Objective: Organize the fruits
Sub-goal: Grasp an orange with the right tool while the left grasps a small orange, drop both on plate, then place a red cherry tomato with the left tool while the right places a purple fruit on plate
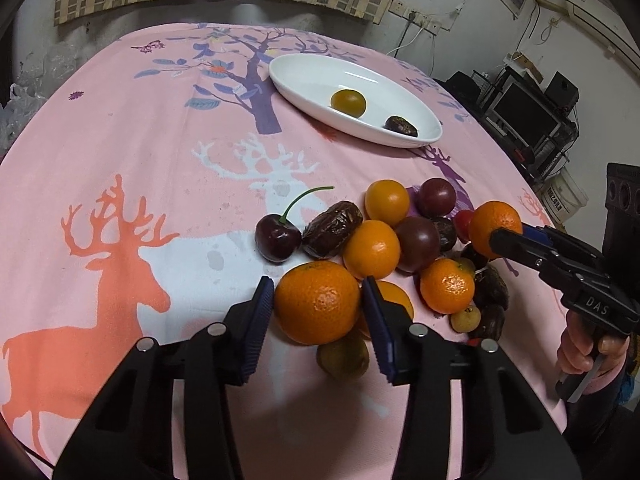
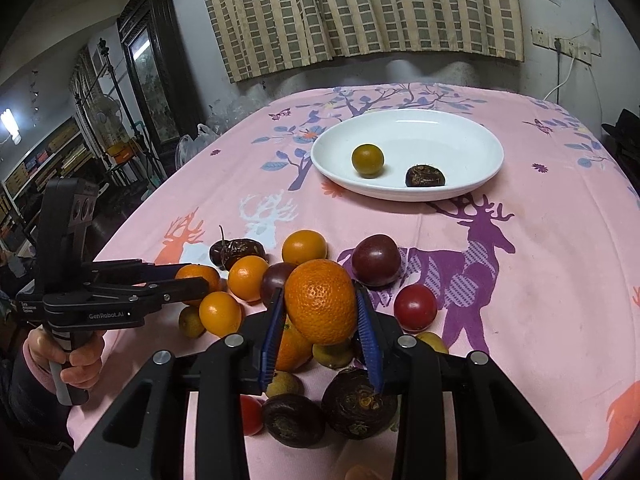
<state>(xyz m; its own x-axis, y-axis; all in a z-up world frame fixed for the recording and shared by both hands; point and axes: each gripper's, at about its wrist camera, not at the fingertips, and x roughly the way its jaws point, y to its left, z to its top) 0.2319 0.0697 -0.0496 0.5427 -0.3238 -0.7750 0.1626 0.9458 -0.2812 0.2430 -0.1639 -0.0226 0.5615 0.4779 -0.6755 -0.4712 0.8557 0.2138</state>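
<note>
Orange peel, dimpled: mandarin (image 1: 318, 302) in left view between pads of left tool (image 1: 318, 320), jaws narrowed onto it, both pads touching. Sits at near edge of fruit pile (image 1: 400, 248) on pink surface (image 1: 120, 140). Risk: rolling kumquat (image 1: 372, 249) and brown fruit (image 1: 343, 356) if lifted askew, being packed tight against them. White plate (image 1: 304, 80) well apart, already carrying two fruits.

Right view: right tool (image 2: 322, 320) clamped on second mandarin (image 2: 322, 302), apparently lifted clear of pile. Risk: slip from round skin; narrow pad contact.

Pink-clothed table (image 1: 120, 128): plate (image 1: 304, 80), fruit pile (image 1: 416, 240).
</note>
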